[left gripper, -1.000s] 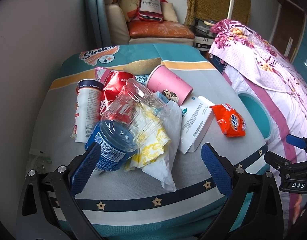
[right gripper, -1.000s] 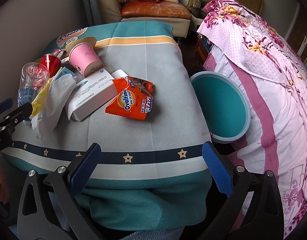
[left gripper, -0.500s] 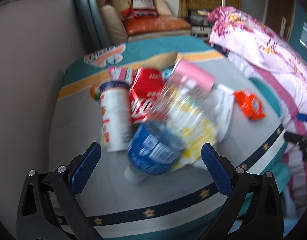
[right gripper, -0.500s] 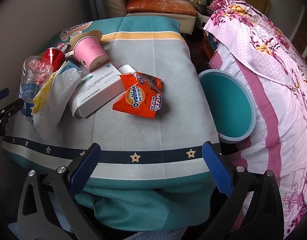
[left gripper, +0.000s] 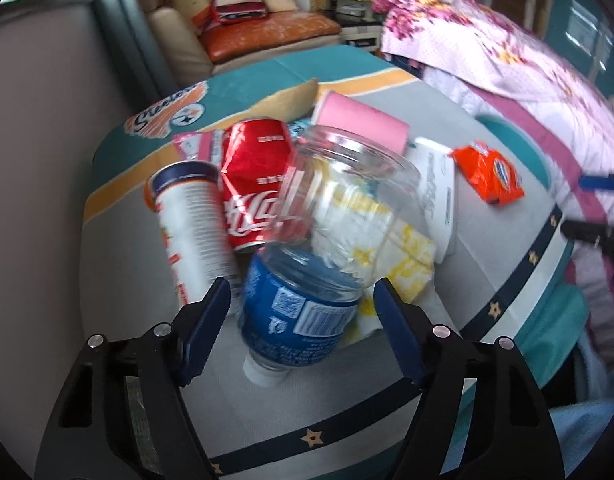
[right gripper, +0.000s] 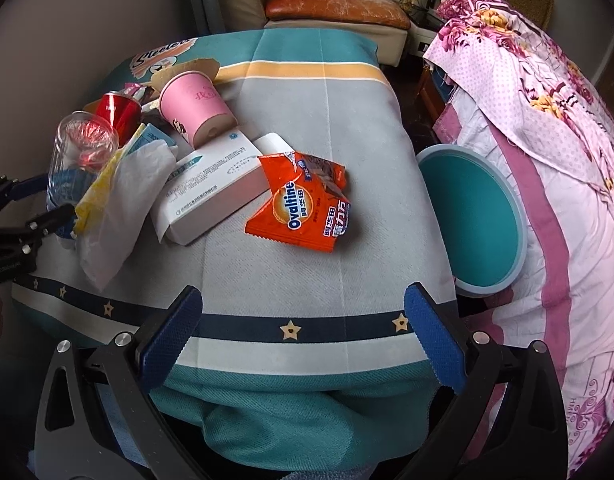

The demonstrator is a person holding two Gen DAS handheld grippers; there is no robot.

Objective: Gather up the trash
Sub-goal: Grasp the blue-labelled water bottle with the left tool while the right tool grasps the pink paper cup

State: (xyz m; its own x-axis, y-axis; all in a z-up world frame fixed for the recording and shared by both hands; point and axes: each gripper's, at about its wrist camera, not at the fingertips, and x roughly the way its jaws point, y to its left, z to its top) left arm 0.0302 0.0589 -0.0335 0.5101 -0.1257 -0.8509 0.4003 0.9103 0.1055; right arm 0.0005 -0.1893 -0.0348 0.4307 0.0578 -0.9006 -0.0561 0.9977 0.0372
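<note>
left wrist view, left gripper [left gripper: 301,312] closing in around the clear plastic bottle [left gripper: 307,264] lying on the table [left gripper: 339,392], pads not quite touching yet, right gripper [right gripper: 303,330] wide open and empty, ovaltine wrapper [right gripper: 303,208] just ahead

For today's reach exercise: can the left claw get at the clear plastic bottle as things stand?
Probably yes. The left claw is closing with the bottle already between its pads, not yet pressed; nothing blocks the way.

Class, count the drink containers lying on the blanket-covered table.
3: a crushed red cola can at the back, a pink paper cup on its side, and a clear plastic bottle with a blue label nearest. More may be hidden.
</note>
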